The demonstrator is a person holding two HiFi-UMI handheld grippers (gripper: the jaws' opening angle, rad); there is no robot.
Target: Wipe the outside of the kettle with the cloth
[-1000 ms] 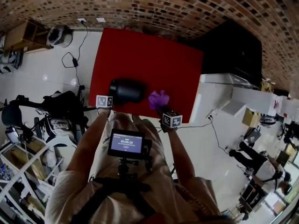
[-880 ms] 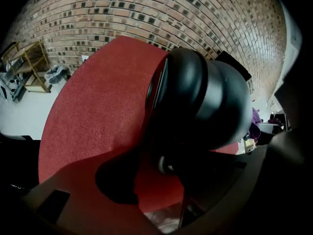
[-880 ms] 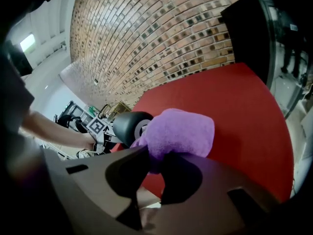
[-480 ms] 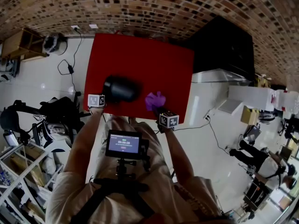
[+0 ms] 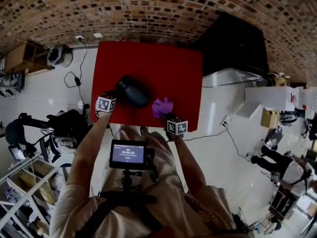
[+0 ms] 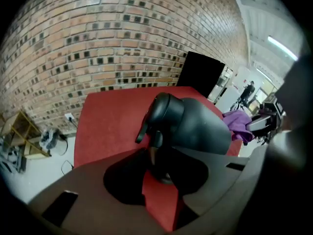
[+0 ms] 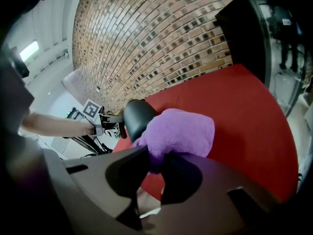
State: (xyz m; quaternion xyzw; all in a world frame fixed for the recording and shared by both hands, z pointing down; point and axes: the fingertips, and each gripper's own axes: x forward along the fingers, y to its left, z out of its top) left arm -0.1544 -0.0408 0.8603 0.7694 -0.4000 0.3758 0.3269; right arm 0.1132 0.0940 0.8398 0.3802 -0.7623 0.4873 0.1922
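Clamped the left gripper (image 6: pixel 157 173) onto the handle (image 6: pixel 155 148) of the black kettle (image 5: pixel 133 91), with jaws just closed tight, and held it tilted at the near left part of the red table (image 5: pixel 163 63). Pinched the purple cloth (image 7: pixel 181 131) firmly in the right gripper (image 7: pixel 151 166), just beside the kettle, near the table's front edge.

Head view: high, steeply down on red table (image 5: pixel 173 68). Left gripper view: close on kettle (image 6: pixel 195 126), facing brick wall (image 6: pixel 98 43). Right gripper view: close on cloth (image 7: pixel 183 131). All share both.
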